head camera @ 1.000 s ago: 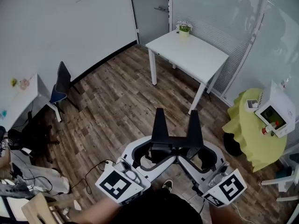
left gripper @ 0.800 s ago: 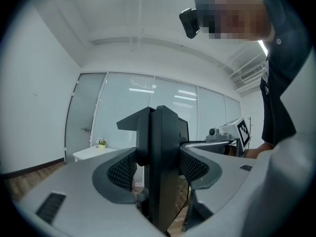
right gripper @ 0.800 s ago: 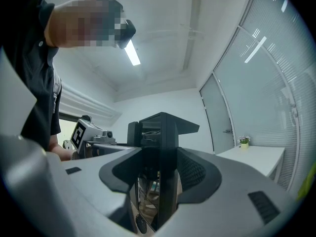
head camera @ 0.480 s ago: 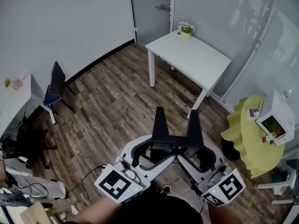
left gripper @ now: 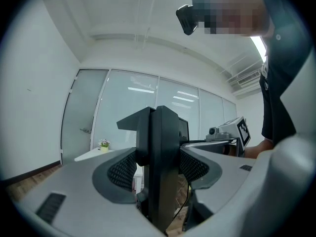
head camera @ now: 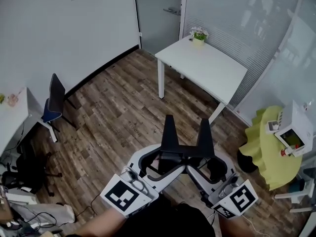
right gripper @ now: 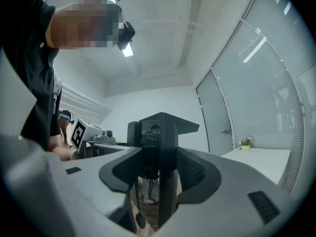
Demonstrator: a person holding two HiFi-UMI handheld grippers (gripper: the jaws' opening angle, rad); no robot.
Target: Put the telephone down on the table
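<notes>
No telephone shows in any view. Both grippers are held close to the person's body, side by side and tilted upward. My left gripper has its black jaws pressed together with nothing between them, as the left gripper view also shows. My right gripper stands just to its right, jaws likewise closed on nothing. A white table stands ahead across the wood floor, with a small flower pot at its far corner. The pot appears again small in the left gripper view and in the right gripper view.
A round table with a yellow-green cloth at the right carries a white box. A dark chair stands at the left by a white desk. A grey door and glass wall lie behind.
The room has drifted a little in the head view: the chair slides left, the white table a bit right. Both grippers keep the same shut pose in front of the body.
</notes>
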